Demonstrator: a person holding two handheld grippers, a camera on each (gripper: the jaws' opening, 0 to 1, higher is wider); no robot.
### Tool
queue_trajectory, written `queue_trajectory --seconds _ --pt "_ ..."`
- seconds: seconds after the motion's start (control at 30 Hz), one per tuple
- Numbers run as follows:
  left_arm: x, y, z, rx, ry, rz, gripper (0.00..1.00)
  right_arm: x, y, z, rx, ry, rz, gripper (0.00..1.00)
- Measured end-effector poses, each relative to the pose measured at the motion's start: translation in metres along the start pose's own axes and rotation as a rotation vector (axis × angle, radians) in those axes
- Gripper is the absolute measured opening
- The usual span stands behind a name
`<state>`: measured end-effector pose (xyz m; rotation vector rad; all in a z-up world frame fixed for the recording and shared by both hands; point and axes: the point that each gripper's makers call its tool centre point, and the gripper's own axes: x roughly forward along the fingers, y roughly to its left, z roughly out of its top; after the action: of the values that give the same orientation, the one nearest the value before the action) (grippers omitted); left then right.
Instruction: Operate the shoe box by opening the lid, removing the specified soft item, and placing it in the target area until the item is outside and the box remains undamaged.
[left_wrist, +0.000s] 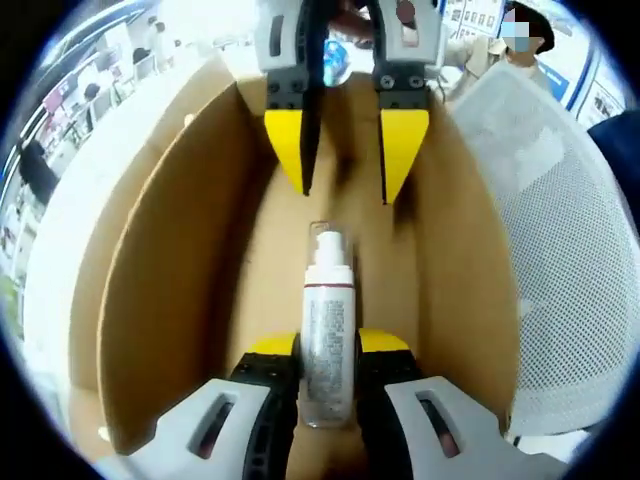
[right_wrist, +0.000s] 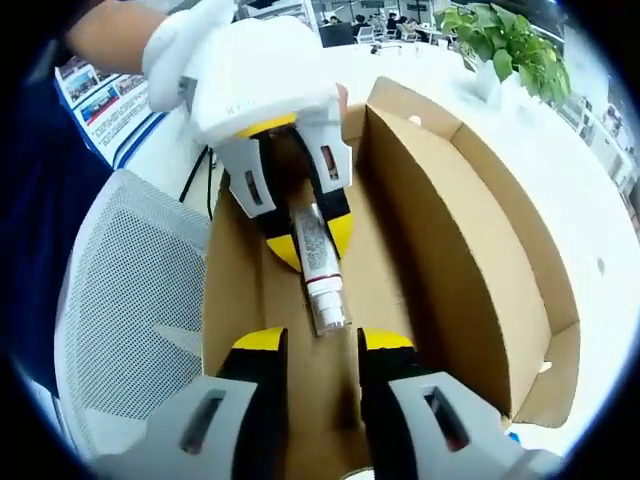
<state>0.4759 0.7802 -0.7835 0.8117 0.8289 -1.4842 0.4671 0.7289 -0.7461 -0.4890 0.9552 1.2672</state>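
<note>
- The tube lies along the floor of the open cardboard box, clamped between the left gripper's 2 jaws, cap pointing away from them.
- The right gripper has its jaws apart, the cap end of the tube just ahead of their tips.
- Right gripper view: a gloved hand on the left gripper, a potted plant beyond the box.
- Both views: a white mesh chair beside the box.
</note>
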Motion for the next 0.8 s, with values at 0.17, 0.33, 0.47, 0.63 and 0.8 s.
queue_trajectory --seconds 0.17,0.33,0.47,0.63,0.8 --pt "-0.013 -0.001 0.018 -0.076 -0.144 -0.044 0.18 -0.009 -0.004 0.017 0.016 -0.092 -0.012 0.26" --pt "-0.035 -0.007 0.034 -0.144 -0.283 -0.114 0.18 -0.018 0.006 0.038 0.034 -0.185 0.041 0.27" --pt "-0.053 -0.013 0.044 -0.186 -0.362 -0.173 0.18 -0.025 0.014 0.051 0.075 -0.246 0.091 0.27" --pt "-0.063 -0.013 0.056 -0.193 -0.431 -0.181 0.18 -0.025 0.015 0.055 0.098 -0.252 0.124 0.24" --pt "-0.065 -0.015 0.063 -0.174 -0.441 -0.176 0.18 -0.026 0.018 0.059 0.129 -0.266 0.149 0.22"
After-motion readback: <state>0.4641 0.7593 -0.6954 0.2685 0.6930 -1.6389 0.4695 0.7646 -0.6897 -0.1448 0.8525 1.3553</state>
